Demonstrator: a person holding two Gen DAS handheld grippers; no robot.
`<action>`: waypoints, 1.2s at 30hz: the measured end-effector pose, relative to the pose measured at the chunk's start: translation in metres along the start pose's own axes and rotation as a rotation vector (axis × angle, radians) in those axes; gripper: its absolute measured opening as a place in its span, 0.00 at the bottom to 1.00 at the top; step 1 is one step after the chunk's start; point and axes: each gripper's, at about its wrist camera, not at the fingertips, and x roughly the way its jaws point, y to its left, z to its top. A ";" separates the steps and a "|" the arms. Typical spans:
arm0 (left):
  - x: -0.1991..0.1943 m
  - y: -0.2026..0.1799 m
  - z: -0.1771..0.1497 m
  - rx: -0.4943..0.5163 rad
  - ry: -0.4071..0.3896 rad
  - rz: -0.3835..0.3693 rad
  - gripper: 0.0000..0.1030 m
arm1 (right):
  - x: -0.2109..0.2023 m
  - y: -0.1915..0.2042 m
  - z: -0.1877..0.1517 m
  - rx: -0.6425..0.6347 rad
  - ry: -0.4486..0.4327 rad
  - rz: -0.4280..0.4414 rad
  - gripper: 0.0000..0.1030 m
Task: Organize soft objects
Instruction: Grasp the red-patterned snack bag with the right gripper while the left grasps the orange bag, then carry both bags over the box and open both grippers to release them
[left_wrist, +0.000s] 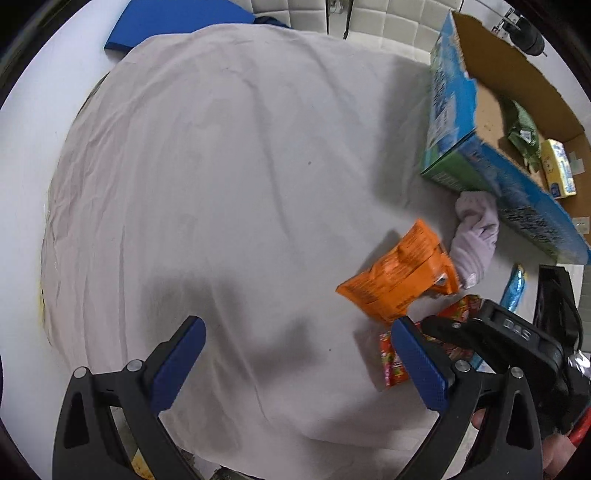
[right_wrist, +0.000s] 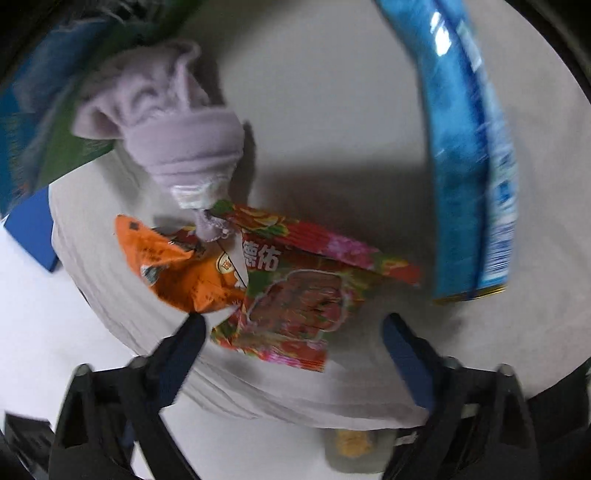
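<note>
While both grippers hang over the wrinkled white cloth (left_wrist: 229, 155), neither holds anything. Right gripper (right_wrist: 293, 334), jaws spread wide, sits just above the red snack pack (right_wrist: 295, 291), which lies between its fingers w/ the orange pouch (right_wrist: 177, 269) touching its left edge. Lilac sock bundle (right_wrist: 184, 136) lies just beyond, blue packet (right_wrist: 469, 155) to the right. Left gripper (left_wrist: 295, 358), also spread, is over bare cloth; orange pouch near its right finger. Cardboard box (left_wrist: 480, 155) sits beyond the sock.
</note>
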 end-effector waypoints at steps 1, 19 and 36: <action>0.002 0.000 -0.001 0.004 0.006 -0.001 1.00 | 0.007 0.001 0.000 0.009 0.013 0.004 0.62; 0.079 -0.086 0.037 0.323 0.155 -0.017 1.00 | -0.052 0.018 -0.009 -0.483 -0.226 -0.480 0.51; 0.082 -0.101 0.023 0.276 0.133 -0.034 0.38 | -0.056 0.019 -0.019 -0.583 -0.238 -0.541 0.51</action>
